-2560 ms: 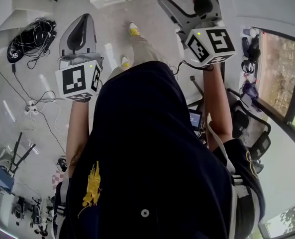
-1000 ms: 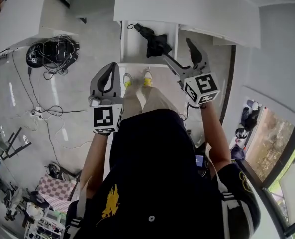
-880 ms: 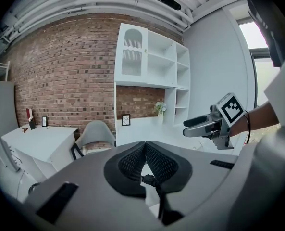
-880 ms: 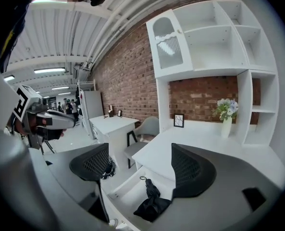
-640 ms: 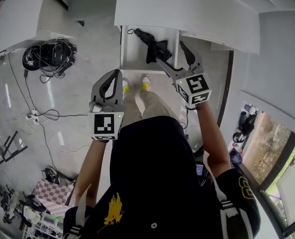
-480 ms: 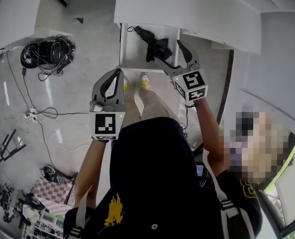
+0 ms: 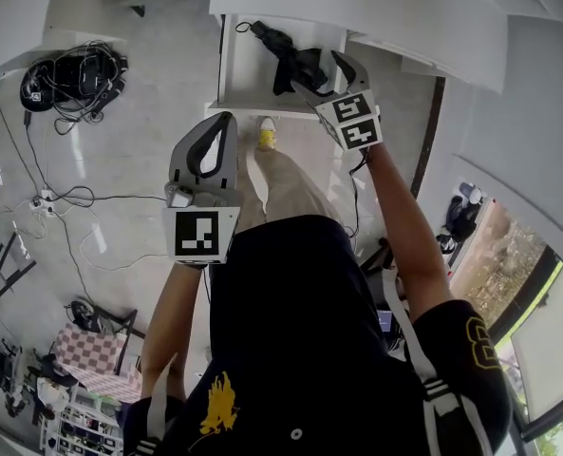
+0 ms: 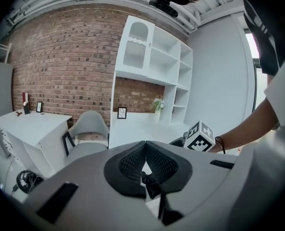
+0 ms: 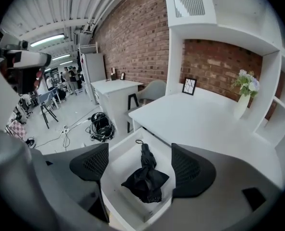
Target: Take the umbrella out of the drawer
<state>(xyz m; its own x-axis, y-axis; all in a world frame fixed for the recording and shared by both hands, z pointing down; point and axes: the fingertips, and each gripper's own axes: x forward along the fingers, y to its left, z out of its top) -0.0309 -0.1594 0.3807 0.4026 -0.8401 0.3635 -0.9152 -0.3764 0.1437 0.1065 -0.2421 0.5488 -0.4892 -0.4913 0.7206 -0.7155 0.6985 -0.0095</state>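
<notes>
white desk [image 9: 204, 124] against brick wall, drawer [image 9: 125, 165] open beneath. black umbrella [image 9: 144, 177] lies inside, bare floor either side. right gripper [image 9: 140, 153] hovers above, jaws wide apart; left gripper [image 8: 145, 143] jaws pressed together, nearer.

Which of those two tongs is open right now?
The right tongs: jaws spread wide above the black umbrella in the drawer. The left tongs are shut, tips touching.

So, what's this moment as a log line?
right hand-held gripper: open, aimed at umbrella | umbrella: in open drawer | left hand-held gripper: shut
</notes>
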